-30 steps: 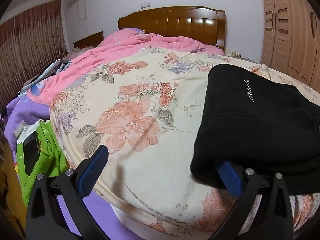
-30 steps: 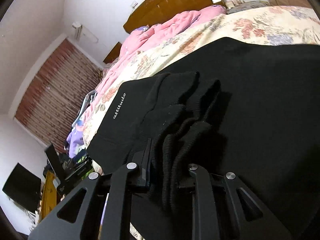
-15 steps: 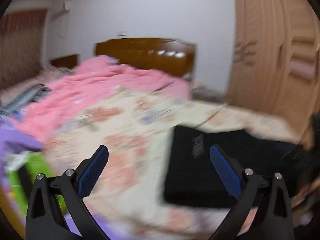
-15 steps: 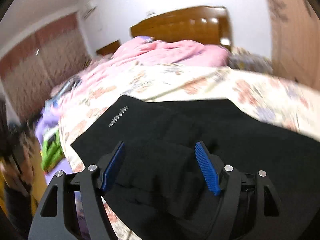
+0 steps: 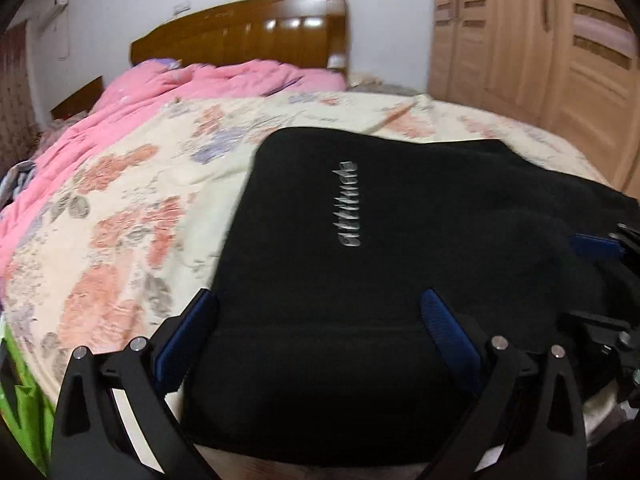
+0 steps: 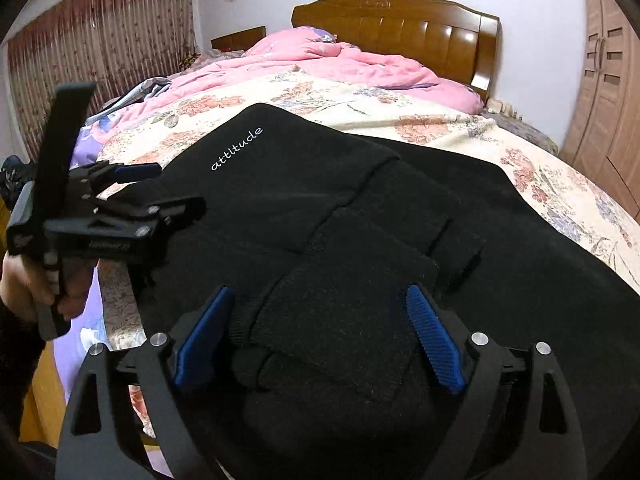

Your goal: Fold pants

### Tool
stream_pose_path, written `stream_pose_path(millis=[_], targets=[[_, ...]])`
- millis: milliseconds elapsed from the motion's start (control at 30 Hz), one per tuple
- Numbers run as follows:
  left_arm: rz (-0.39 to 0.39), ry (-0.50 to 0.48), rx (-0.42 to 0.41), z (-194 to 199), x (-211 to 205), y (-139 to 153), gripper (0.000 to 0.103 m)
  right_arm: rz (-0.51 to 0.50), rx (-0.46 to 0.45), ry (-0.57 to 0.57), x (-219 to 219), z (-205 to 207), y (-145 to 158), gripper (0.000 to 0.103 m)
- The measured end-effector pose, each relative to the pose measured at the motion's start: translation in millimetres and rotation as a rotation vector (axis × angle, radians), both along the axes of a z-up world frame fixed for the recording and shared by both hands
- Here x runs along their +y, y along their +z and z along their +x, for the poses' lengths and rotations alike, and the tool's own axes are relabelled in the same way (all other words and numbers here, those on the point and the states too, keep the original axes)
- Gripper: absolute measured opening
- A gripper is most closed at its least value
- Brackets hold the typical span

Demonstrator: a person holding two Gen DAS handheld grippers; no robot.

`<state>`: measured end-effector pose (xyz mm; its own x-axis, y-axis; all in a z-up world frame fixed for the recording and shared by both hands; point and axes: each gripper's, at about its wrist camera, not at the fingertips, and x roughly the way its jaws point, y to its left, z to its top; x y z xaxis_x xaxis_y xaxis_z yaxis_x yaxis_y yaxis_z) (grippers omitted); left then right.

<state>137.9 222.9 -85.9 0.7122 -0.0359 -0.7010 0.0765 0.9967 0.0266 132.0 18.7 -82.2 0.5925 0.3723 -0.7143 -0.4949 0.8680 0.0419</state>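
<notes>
Black pants (image 5: 360, 264) with a white "attitude" logo lie folded on the floral bedspread (image 5: 132, 216) near the bed's front edge. My left gripper (image 5: 316, 312) is open, its blue pads straddling the near edge of the pants. My right gripper (image 6: 318, 312) is open over the pants (image 6: 320, 208), above the ribbed cuffs (image 6: 344, 308) that lie folded on top. The left gripper also shows in the right wrist view (image 6: 132, 188), at the left edge of the pants, held by a hand.
A pink quilt (image 6: 320, 60) lies bunched by the wooden headboard (image 6: 400, 20). A wardrobe (image 5: 560, 60) stands to the right. Curtains (image 6: 100, 48) hang at the left. Purple and green cloth (image 5: 16, 392) lies by the bed's left side.
Both grippers have let go of the pants and opened. The left gripper swung right from the bed's edge over the pants. The right gripper pulled back from the cuffs.
</notes>
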Motion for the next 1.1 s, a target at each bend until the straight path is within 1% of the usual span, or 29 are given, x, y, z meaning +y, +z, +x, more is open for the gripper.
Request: stream_pose_path(millis=[33, 67, 100, 133, 167, 233, 267, 300, 333, 367, 400, 467, 500, 533, 567, 600, 633, 667, 700, 767, 800, 833, 900, 933, 967, 1000, 1033, 1067, 1100], targets=[[-0.025, 0.016, 0.026, 3, 6, -1, 0.102, 0.007, 0.003, 0.002, -1, 1, -1, 0.085], [-0.062, 0.055, 0.069, 6, 13, 3, 0.102, 0.012, 0.01, 0.0, -3, 0, 1, 0.085], [-0.076, 0.083, 0.083, 7, 16, 9, 0.101, 0.016, 0.017, -0.002, -4, -2, 3, 0.085], [-0.088, 0.098, 0.061, 5, 16, 22, 0.101, 0.018, 0.02, -0.004, -4, -1, 3, 0.086], [-0.1, 0.068, -0.001, 4, 11, 43, 0.101, 0.016, 0.017, -0.004, -2, -2, 4, 0.087], [-0.113, 0.005, -0.065, 12, 3, 68, 0.101, 0.009, 0.008, -0.008, -1, -2, 3, 0.087], [-0.121, -0.03, -0.078, 25, -4, 78, 0.101, 0.01, 0.009, -0.008, -1, -2, 3, 0.087], [-0.147, -0.06, -0.065, 41, -7, 81, 0.101, 0.013, 0.01, -0.006, -2, -1, 4, 0.087], [-0.18, -0.083, -0.042, 54, -8, 79, 0.101, 0.019, 0.013, -0.003, -3, -1, 4, 0.087], [-0.225, -0.107, -0.001, 71, -8, 73, 0.101, 0.022, 0.014, -0.002, -4, -1, 4, 0.087], [-0.252, -0.104, 0.058, 93, -6, 60, 0.101, 0.022, 0.014, -0.001, -4, -1, 4, 0.087], [-0.21, -0.046, 0.135, 121, 0, 29, 0.101, 0.023, 0.013, 0.002, -4, -2, 4, 0.087], [-0.218, -0.014, 0.179, 133, 7, 11, 0.101, 0.029, 0.017, 0.006, -4, -1, 4, 0.087], [-0.267, -0.002, 0.186, 134, 15, 8, 0.101, 0.031, 0.016, 0.006, -4, -2, 3, 0.087], [-0.315, 0.017, 0.142, 129, 26, 16, 0.101, 0.027, 0.013, 0.004, -4, -2, 4, 0.087], [-0.311, 0.039, 0.127, 127, 29, 17, 0.101, 0.029, 0.013, 0.005, -5, -2, 4, 0.087], [-0.309, 0.055, 0.134, 127, 31, 13, 0.101, 0.041, 0.024, 0.006, -6, 0, 3, 0.087], [-0.327, 0.061, 0.158, 128, 33, 7, 0.101, 0.04, 0.036, 0.001, -6, 1, 4, 0.087], [-0.363, 0.074, 0.172, 130, 37, 4, 0.101, 0.027, 0.052, -0.006, -5, 1, 7, 0.087], [-0.363, 0.112, 0.154, 129, 41, 6, 0.101, 0.023, 0.096, -0.021, -3, 5, 20, 0.087], [-0.363, 0.111, 0.161, 130, 41, 5, 0.101, 0.034, 0.082, -0.014, -1, 8, 33, 0.087], [-0.36, 0.109, 0.166, 131, 40, 4, 0.101, 0.037, 0.049, -0.005, 0, 9, 42, 0.087], [-0.345, 0.117, 0.166, 132, 38, 3, 0.101, 0.029, -0.036, 0.031, 9, 20, 58, 0.087], [-0.342, 0.117, 0.166, 132, 37, 3, 0.101, 0.028, -0.037, 0.05, 13, 28, 59, 0.087], [-0.34, 0.119, 0.167, 134, 37, 3, 0.101, 0.034, -0.013, 0.084, 18, 40, 55, 0.087], [-0.342, 0.122, 0.166, 134, 38, 2, 0.101, 0.032, 0.056, 0.124, 26, 59, 42, 0.087], [-0.346, 0.124, 0.166, 135, 38, 3, 0.101, -0.005, 0.113, 0.109, 29, 75, 26, 0.087], [-0.349, 0.127, 0.164, 135, 39, 3, 0.101, -0.037, 0.141, 0.083, 29, 86, 13, 0.087], [-0.349, 0.138, 0.149, 132, 40, 5, 0.101, -0.024, 0.118, 0.093, 27, 86, 9, 0.087]])
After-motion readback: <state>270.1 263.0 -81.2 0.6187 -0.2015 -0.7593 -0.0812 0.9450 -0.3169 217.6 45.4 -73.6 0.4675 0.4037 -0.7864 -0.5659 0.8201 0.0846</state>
